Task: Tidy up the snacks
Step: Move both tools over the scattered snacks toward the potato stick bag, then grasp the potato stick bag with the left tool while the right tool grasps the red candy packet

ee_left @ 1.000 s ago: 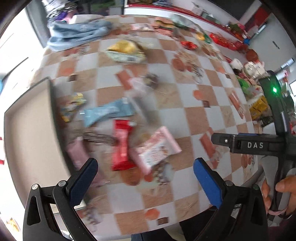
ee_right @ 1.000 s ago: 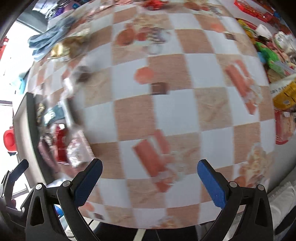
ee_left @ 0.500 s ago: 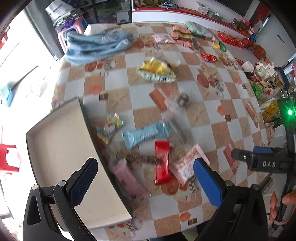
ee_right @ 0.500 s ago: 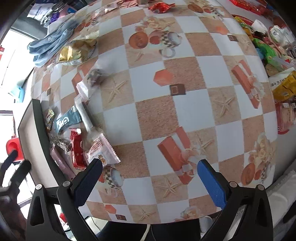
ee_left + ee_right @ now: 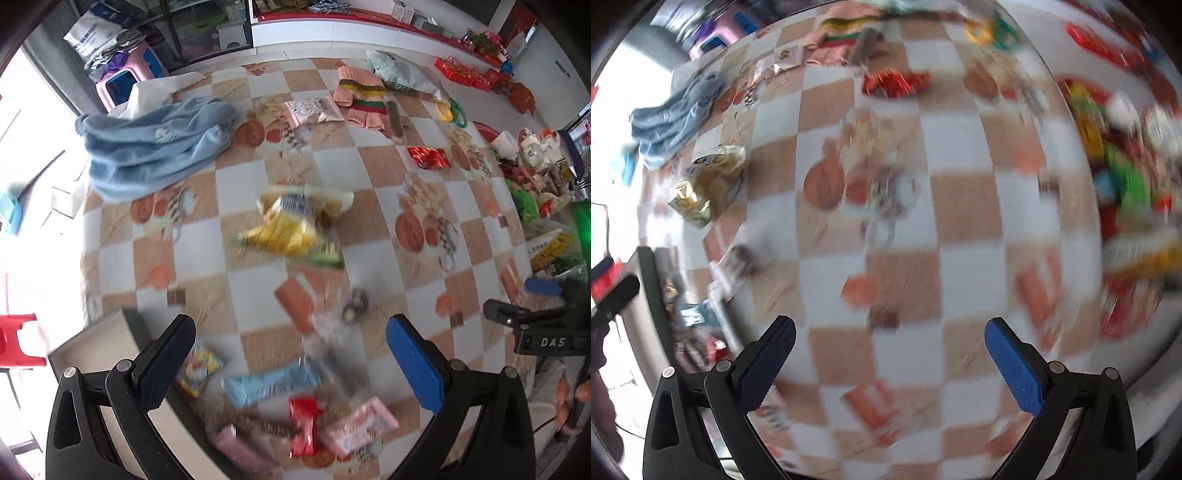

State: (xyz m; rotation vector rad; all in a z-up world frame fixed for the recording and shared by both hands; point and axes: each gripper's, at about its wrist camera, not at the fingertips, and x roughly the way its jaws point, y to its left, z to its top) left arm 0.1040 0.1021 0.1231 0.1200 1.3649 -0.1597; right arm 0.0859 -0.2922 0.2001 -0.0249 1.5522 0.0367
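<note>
My left gripper (image 5: 290, 347) is open and empty, held above a cluster of snacks on the checkered tablecloth: a light blue bar (image 5: 269, 384), a red packet (image 5: 303, 424), a pink-white packet (image 5: 354, 428), a pink bar (image 5: 240, 450) and a small colourful packet (image 5: 197, 365). A yellow chip bag (image 5: 291, 225) lies further out, and shows in the right wrist view (image 5: 709, 184). A beige tray (image 5: 92, 350) sits at the lower left. My right gripper (image 5: 888, 350) is open and empty over bare tablecloth; that view is blurred.
A blue cloth (image 5: 155, 144) lies at the back left. A pink snack bag (image 5: 314, 109), folded striped cloth (image 5: 362, 96) and a red foil packet (image 5: 428, 157) lie at the back. Packed goods (image 5: 535, 192) crowd the right edge. A red stool (image 5: 18, 339) stands left.
Both views have tilted up and away from the table. The snack cluster has slid toward the bottom of the left view, and the chip bag is now central. Both grippers stay open.
</note>
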